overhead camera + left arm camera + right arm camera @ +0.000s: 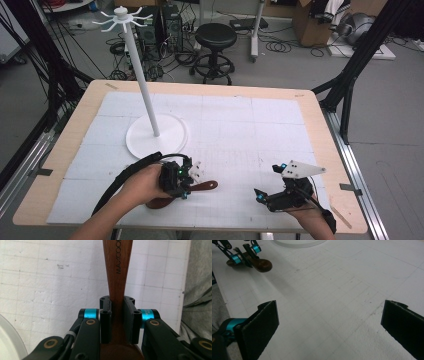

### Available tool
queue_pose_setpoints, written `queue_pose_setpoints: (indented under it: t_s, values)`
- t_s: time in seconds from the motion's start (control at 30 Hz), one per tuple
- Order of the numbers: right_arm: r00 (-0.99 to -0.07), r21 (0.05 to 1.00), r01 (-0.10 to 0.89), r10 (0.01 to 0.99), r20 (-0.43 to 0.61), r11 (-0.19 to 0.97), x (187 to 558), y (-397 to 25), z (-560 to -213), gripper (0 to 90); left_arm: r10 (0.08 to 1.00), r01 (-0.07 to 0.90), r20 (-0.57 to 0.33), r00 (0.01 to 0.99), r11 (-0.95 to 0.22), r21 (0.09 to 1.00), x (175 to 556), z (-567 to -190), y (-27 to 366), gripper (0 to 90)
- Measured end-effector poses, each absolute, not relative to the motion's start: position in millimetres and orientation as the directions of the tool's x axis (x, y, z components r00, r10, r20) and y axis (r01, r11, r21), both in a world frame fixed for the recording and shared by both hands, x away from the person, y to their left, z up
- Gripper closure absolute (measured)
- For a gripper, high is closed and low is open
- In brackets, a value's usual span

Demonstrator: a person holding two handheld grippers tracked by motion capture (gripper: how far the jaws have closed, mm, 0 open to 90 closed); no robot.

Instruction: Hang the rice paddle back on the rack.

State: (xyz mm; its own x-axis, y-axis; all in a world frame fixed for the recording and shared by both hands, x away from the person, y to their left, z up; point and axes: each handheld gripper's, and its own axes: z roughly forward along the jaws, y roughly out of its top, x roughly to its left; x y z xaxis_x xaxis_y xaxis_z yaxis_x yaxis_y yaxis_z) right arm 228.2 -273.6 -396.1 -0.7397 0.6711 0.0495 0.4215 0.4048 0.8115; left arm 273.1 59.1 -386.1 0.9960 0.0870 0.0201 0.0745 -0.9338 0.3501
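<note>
A dark wooden utensil (206, 185) lies low over the white mat near the front left; its handle (117, 265) carries printed lettering. My left gripper (192, 180) is shut on the narrow part of that handle, both jaws pressed against the wood in the left gripper view (117, 302). My right gripper (266, 181) hovers at the front right with its jaws wide apart and nothing between them (329, 315). The right gripper view also catches the left gripper (243, 255) and the utensil's rounded handle end (263, 265) at its top left.
A tall white stand (145, 85) with hook arms at its top rises from a round base (157, 135) behind the left gripper; the base's edge (299, 242) shows far off. A gridded white mat (240, 130) covers the wooden table. A stool (215, 40) stands beyond.
</note>
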Motion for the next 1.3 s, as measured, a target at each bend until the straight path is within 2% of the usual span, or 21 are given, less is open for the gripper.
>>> queue_pose_setpoints:
  t_s: [0.43,0.97,1.3]
  values:
    - [-0.741,0.811,0.422,0.670,0.050,0.406,228.1,-274.0,-396.2,0.5,0.139,0.108,0.034,0.990,-0.883,0.456,275.8,-371.7,75.9,77.7]
    - [-0.739,0.811,0.423,0.672,0.051,0.404,228.3,-274.5,-396.5,0.5,0.186,0.154,-0.004,0.983,-0.801,0.579,279.9,-354.6,103.5,77.7]
    - [-0.739,0.811,0.423,0.672,0.050,0.405,228.4,-274.0,-396.9,0.5,0.229,0.186,-0.011,0.973,-0.761,0.621,282.5,-345.4,119.9,77.8]
